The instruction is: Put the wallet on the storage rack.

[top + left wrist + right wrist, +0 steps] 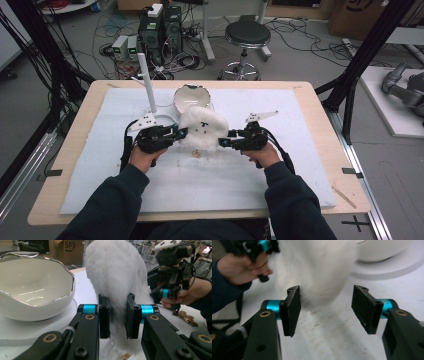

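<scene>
Left gripper (117, 315) clamped on the lower edge of a white fluffy toy (116, 272), held mid-desk (300, 185) on the white mat (280, 170), just in front of a silver-rimmed white bowl (32, 287). Right gripper (325, 306) spread wide, holding nothing, poised at the toy's opposite side. Small gold bits (186, 317) on the mat nearby.

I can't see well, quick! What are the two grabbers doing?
Left gripper: closed, pinching the white fluffy thing.
Right gripper: open, holding nothing, right beside the fluff.
</scene>
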{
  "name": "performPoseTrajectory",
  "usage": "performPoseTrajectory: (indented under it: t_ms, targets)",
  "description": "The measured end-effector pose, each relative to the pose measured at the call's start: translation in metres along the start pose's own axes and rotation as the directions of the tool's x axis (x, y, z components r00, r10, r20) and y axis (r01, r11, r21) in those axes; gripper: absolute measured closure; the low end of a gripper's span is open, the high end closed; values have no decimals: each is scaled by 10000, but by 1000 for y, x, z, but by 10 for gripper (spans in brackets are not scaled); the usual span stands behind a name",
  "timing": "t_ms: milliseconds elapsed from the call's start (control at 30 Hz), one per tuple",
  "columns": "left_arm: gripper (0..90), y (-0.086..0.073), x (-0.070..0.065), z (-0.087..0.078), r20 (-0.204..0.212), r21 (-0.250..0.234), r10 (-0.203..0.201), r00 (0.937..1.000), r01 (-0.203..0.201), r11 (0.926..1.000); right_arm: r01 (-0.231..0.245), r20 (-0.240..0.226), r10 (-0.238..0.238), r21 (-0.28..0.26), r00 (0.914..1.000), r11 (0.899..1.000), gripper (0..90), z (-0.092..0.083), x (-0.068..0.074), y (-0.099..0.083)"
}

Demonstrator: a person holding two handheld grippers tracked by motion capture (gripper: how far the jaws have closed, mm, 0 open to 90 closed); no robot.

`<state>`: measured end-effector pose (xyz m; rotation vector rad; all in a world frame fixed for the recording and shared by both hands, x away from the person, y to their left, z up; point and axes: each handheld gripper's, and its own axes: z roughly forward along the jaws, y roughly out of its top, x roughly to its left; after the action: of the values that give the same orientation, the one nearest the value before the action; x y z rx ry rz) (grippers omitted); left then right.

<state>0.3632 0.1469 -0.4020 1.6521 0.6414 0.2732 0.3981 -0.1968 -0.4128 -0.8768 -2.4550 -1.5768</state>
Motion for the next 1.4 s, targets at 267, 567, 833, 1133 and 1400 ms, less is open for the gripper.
performPoseTrajectory:
  t_ms: [267, 567, 833, 1133, 1400]
  targets:
    - [739, -9, -2, 13, 415, 1502, -85, 9991, 22, 9887, 1077, 689, -1038, -567, 9922, 9926, 759, -12, 8, 6]
    - [432, -4, 4, 7, -345, 1275, 78, 9994, -33, 9918, 2702, 1696, -2664, 5, 9488, 9628, 778, -23, 16, 9]
    - [686, -4, 1, 8, 528, 1224, 130, 9985, -194, 9923, 2972, 750, -2956, -111, 9524, 9548, 776, -16, 25, 12]
    - [764, 3, 2, -3, 801, -119, -123, 9967, 133, 9998, 1364, 721, -1343, -258, 9883, 9903, 442, -8, 10, 8]
    - [754, -1, 1, 2, 832, 378, -84, 9965, 52, 9993, 982, 326, -957, -849, 9949, 9915, 730, -10, 9, 8]
